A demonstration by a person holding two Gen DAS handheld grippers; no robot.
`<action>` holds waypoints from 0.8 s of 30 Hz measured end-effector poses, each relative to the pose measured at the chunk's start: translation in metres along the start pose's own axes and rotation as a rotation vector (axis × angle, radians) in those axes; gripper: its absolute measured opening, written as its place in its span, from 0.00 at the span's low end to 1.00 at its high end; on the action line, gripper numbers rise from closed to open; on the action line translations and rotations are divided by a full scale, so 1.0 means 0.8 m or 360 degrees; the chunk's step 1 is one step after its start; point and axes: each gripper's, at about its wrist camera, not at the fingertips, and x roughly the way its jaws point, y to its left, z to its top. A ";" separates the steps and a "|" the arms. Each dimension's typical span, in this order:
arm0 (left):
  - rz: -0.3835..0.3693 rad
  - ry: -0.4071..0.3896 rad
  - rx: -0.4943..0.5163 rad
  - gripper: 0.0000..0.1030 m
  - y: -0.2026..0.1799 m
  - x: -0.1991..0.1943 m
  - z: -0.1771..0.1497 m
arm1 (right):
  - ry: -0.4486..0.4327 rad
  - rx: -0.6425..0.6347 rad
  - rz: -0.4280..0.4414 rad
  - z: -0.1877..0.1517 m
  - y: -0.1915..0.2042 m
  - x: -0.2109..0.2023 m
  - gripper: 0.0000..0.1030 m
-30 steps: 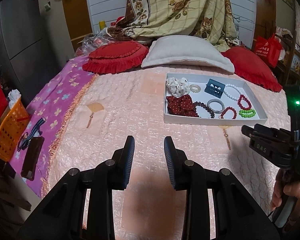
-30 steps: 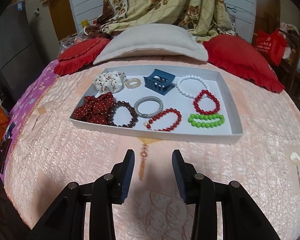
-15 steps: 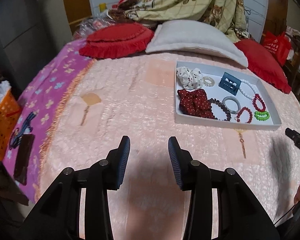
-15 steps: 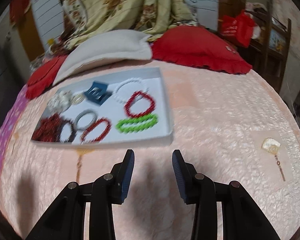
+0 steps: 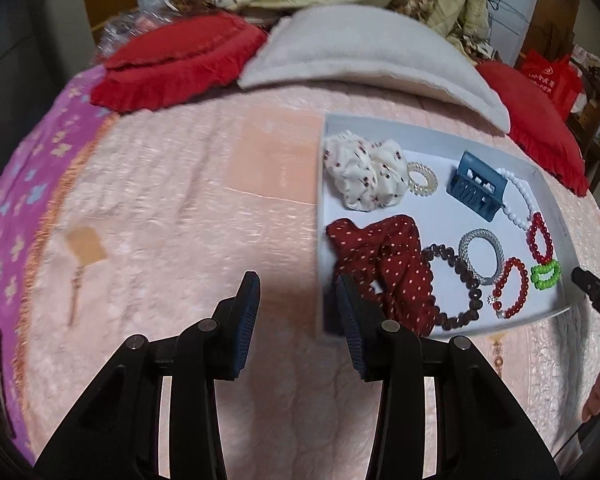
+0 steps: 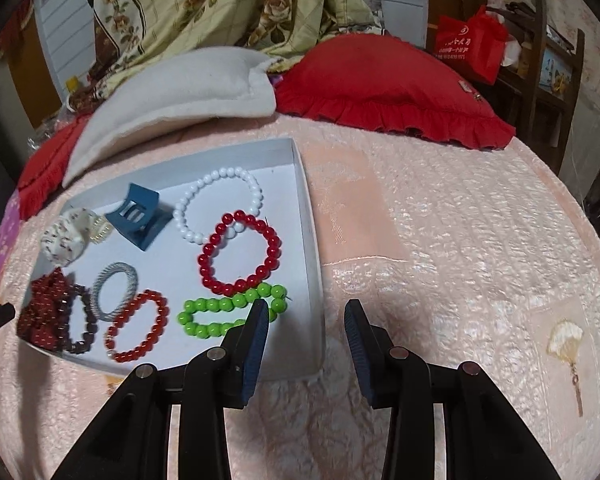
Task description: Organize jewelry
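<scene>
Our white tray (image 6: 312,240) of jewelry lies on the pink bedspread (image 6: 460,220) near the pillows. In it lie the green bead bracelet (image 6: 228,312), red bead bracelet (image 6: 240,254), white bead bracelet (image 6: 220,204), blue hair claw (image 6: 138,216) and dotted red scrunchie (image 5: 384,264). Our right gripper (image 6: 306,320) hangs over the tray's near right corner, our left gripper (image 5: 298,294) over its left edge, both released and holding nothing.

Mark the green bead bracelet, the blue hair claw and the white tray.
green bead bracelet (image 6: 204,304): right wrist view, upper strand of beads.
blue hair claw (image 5: 476,188): left wrist view, middle of its body.
white tray (image 6: 310,236): right wrist view, right-hand wall.
</scene>
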 end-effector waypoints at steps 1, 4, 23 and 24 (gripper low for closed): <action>-0.0009 0.0028 0.0003 0.38 -0.002 0.009 0.002 | 0.0015 -0.0007 0.0000 0.000 0.001 0.005 0.36; -0.0008 0.0075 0.0049 0.36 -0.009 0.025 0.002 | 0.0054 -0.0032 0.0019 0.000 0.005 0.018 0.36; 0.0141 -0.0161 -0.0035 0.22 -0.004 -0.062 -0.036 | -0.0121 -0.0102 -0.0012 -0.017 0.003 -0.041 0.37; 0.0170 -0.0201 -0.0040 0.24 -0.004 -0.076 -0.041 | -0.0142 -0.0097 -0.0013 -0.024 0.004 -0.053 0.38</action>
